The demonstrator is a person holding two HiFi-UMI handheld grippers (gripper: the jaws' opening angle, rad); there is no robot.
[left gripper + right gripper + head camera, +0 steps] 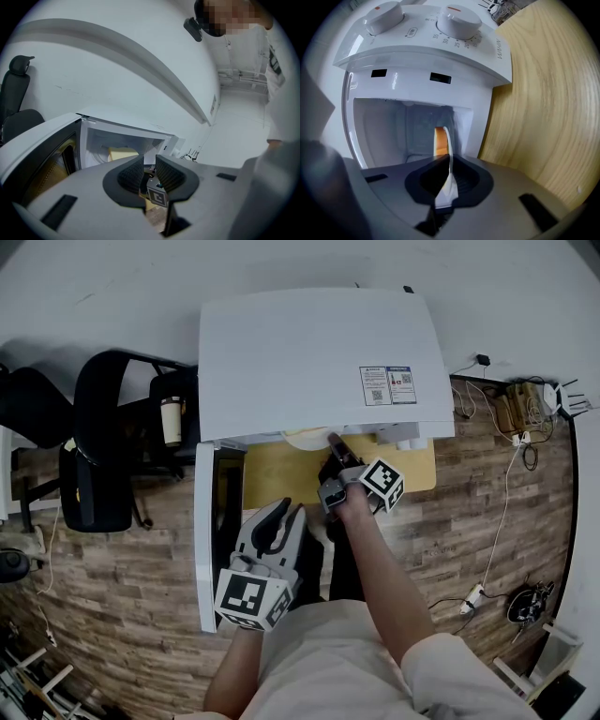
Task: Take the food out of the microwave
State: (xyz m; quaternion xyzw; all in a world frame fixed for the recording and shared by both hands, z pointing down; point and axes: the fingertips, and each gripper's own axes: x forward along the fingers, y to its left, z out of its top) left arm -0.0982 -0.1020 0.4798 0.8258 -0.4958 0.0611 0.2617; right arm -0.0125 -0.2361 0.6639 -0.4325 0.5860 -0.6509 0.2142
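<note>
A white microwave [309,352] stands on a wooden table [272,474], its door [208,531] swung open to the left. My right gripper [334,448] reaches into the cavity mouth, shut on the thin rim of a white plate [449,145]. Orange-yellow food [439,140] sits on the plate behind the jaws. In the left gripper view the food [123,153] is a pale yellow block inside the cavity. My left gripper [284,514] hangs in front of the open door, apart from the plate. Its jaws [150,171] stand a narrow gap apart with nothing between them.
Two dials [457,21] sit on the microwave's control panel beside the cavity. A black office chair [103,446] and a tumbler [171,420] are to the left. Cables and a power strip [520,409] lie on the wood-pattern floor at right.
</note>
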